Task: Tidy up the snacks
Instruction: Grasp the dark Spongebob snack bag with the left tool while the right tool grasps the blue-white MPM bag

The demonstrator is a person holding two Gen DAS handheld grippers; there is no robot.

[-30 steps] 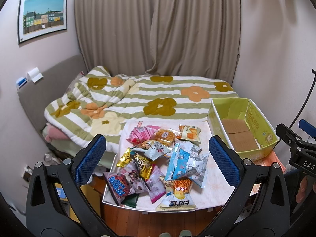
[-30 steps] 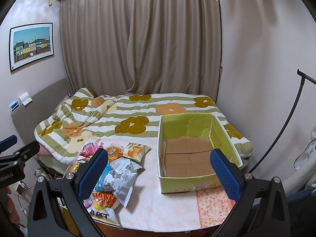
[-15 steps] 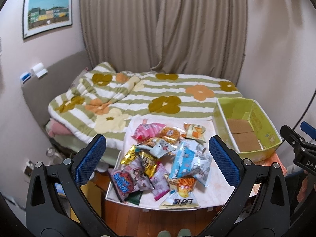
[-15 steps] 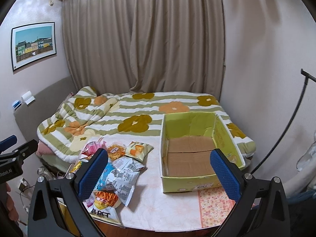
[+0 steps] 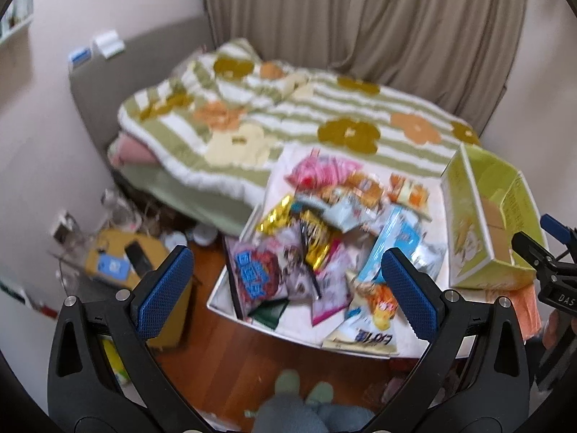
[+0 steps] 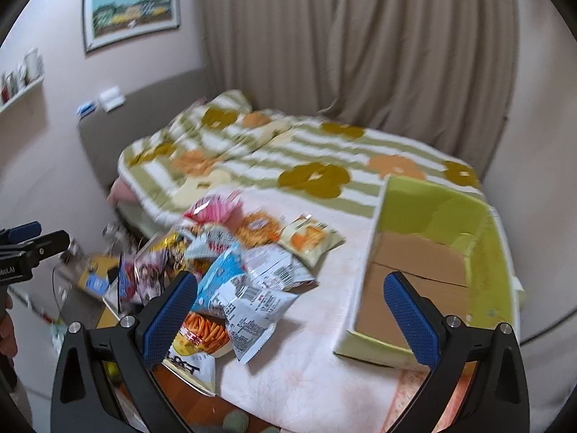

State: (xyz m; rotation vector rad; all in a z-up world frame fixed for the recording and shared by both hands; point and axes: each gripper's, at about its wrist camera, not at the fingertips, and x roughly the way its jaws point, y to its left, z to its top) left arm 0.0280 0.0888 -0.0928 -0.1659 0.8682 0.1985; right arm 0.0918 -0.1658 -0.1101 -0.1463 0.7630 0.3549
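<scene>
**Both grippers poised over the snack pile, nothing yet picked**

The snack packets (image 5: 331, 238) lay heaped on the left part of the surface (image 6: 317, 371), and the green box (image 6: 443, 263) stood open and empty on its right, well apart from most of the heap. The left gripper (image 5: 285, 285) and the right gripper (image 6: 292, 314) both hung above the pile, fingers spread wide and holding nothing. A good first pick looked to be a loose top packet such as the white-and-blue packet (image 6: 249, 299), pinched by a flat edge so the crinkly film would not slip. The packets overlapped, so lifting one could drag its neighbours, and the front packet (image 5: 364, 335) overhung the edge above the floor (image 5: 230, 361). Just behind lay the bed (image 5: 288, 122), its quilt reaching the surface's back edge. Both views were blurred.
</scene>
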